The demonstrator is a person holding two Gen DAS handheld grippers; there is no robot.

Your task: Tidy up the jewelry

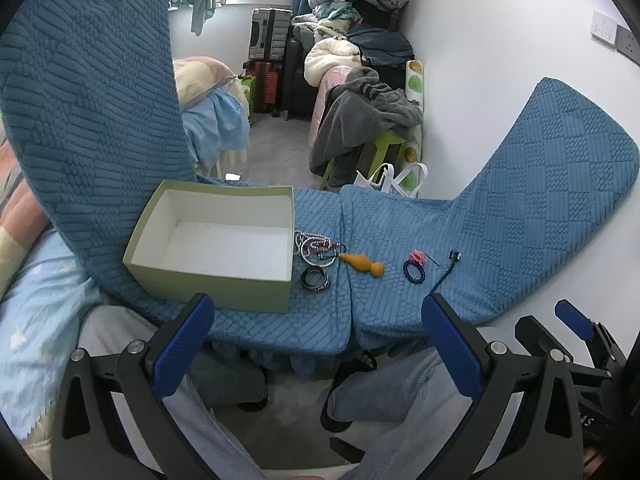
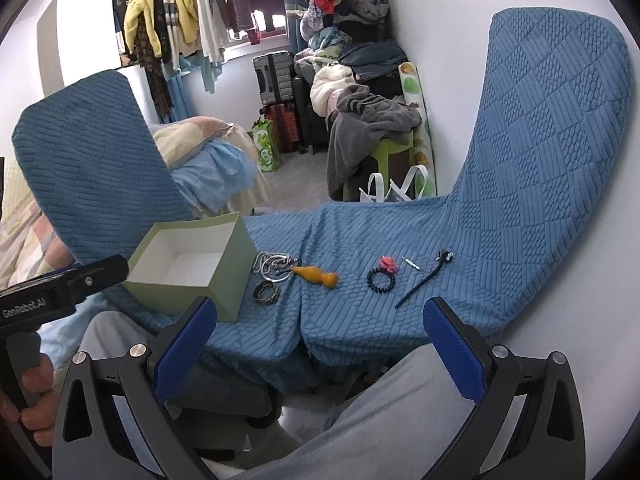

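An empty pale green box [image 1: 208, 276] [image 2: 224, 284] with a white inside stands on the left blue chair seat [image 1: 320, 320]. Just right of it lie tangled silver chains and hoops [image 1: 316, 246] [image 2: 274, 266], a dark bangle [image 1: 315, 279] [image 2: 266, 293] and an orange wooden pendant [image 1: 362, 263] [image 2: 316, 274]. On the right seat [image 2: 360, 320] lie a dark beaded bracelet [image 1: 413, 272] [image 2: 381, 280], a pink flower piece [image 1: 418, 257] [image 2: 389, 263], a small silver pin [image 2: 412, 263] and a dark hair stick [image 1: 446, 274] [image 2: 420, 284]. My left gripper [image 1: 318, 312] and right gripper [image 2: 320, 316] both hang open in front of the seats, holding nothing.
Two chairs with blue knitted covers stand side by side, backs splayed outward. A person's legs in light trousers sit below the seats. The right gripper shows at the left view's lower right. Behind are a bed, suitcases, a green stool under grey clothing, bags and a clothes rail.
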